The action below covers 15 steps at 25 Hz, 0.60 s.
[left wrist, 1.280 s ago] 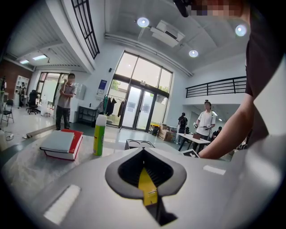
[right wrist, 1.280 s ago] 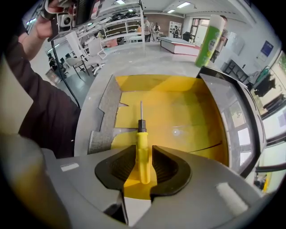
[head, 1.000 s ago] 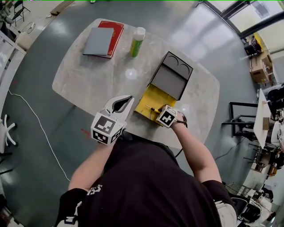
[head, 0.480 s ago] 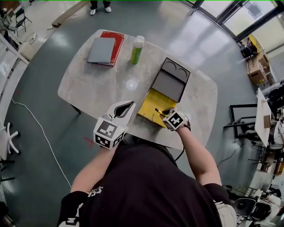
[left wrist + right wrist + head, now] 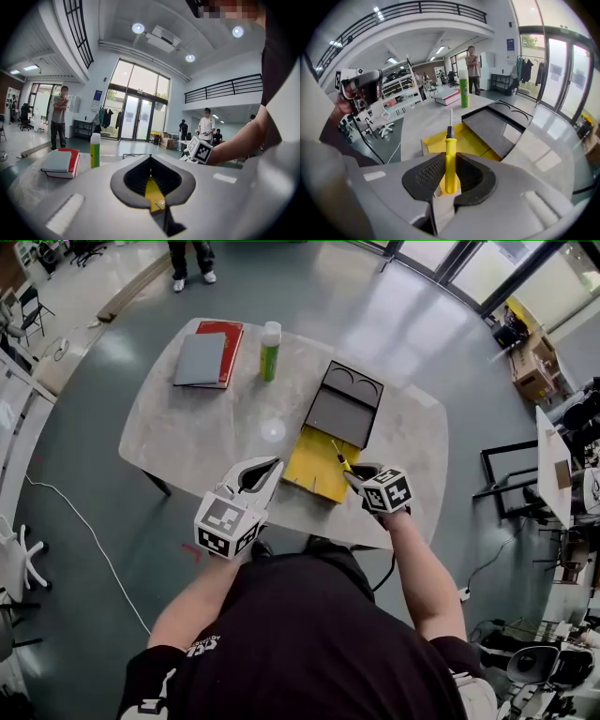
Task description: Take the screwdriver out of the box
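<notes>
The yellow box [image 5: 318, 468] lies open near the table's front edge, its dark lid [image 5: 343, 406] folded back. My right gripper [image 5: 355, 476] hovers above the box's right side, shut on the screwdriver [image 5: 340, 457]. In the right gripper view the screwdriver's yellow handle [image 5: 450, 161] is pinched between the pads of that right gripper [image 5: 450, 157], with the metal shaft pointing forward over the yellow box [image 5: 468, 139]. My left gripper [image 5: 276, 465] hangs just left of the box with its tips together and nothing in them. Through the left gripper [image 5: 150, 158], a strip of the yellow box [image 5: 153, 196] shows.
A grey book on a red one [image 5: 206, 357] and a green bottle [image 5: 270, 351] stand at the table's far left. The marble table [image 5: 187, 427] has rounded edges; its front edge runs just under both grippers. People stand in the hall beyond.
My right gripper has lifted up out of the yellow box with the screwdriver and rolled, so the shaft now points away over the box. The left gripper drifted slightly.
</notes>
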Each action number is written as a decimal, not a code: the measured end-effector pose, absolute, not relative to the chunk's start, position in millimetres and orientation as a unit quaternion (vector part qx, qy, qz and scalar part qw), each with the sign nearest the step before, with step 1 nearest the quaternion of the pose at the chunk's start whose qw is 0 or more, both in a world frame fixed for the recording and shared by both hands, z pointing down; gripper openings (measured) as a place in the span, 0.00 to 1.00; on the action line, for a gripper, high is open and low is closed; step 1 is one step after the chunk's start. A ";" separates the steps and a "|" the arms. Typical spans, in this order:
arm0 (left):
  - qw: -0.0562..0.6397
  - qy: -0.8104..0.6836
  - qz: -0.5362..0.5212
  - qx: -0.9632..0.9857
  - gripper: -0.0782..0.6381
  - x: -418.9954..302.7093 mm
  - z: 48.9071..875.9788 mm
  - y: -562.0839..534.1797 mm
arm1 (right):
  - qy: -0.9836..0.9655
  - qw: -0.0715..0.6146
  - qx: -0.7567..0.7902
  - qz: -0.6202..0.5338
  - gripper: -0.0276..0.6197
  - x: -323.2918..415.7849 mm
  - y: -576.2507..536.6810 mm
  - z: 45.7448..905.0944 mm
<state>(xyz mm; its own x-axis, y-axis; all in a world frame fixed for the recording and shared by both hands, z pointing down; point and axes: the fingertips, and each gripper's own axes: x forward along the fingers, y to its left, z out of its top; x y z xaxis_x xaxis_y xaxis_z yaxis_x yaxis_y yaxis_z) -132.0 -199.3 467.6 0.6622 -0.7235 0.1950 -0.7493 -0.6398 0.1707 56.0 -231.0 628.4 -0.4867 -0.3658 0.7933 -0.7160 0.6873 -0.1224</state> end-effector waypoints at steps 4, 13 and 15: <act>0.119 -0.416 0.059 0.899 0.11 -124.1 463.3 -200.0 | -0.852 0.320 0.334 0.243 0.17 71.8 -226.7 599.4; 0.116 -0.442 0.065 0.887 0.11 -91.6 446.3 -209.2 | -0.896 0.182 0.315 0.254 0.17 112.3 -205.1 520.6; 0.117 -0.447 0.063 0.884 0.11 -84.3 443.0 -210.5 | -0.897 0.135 0.319 0.274 0.17 124.9 -203.2 505.3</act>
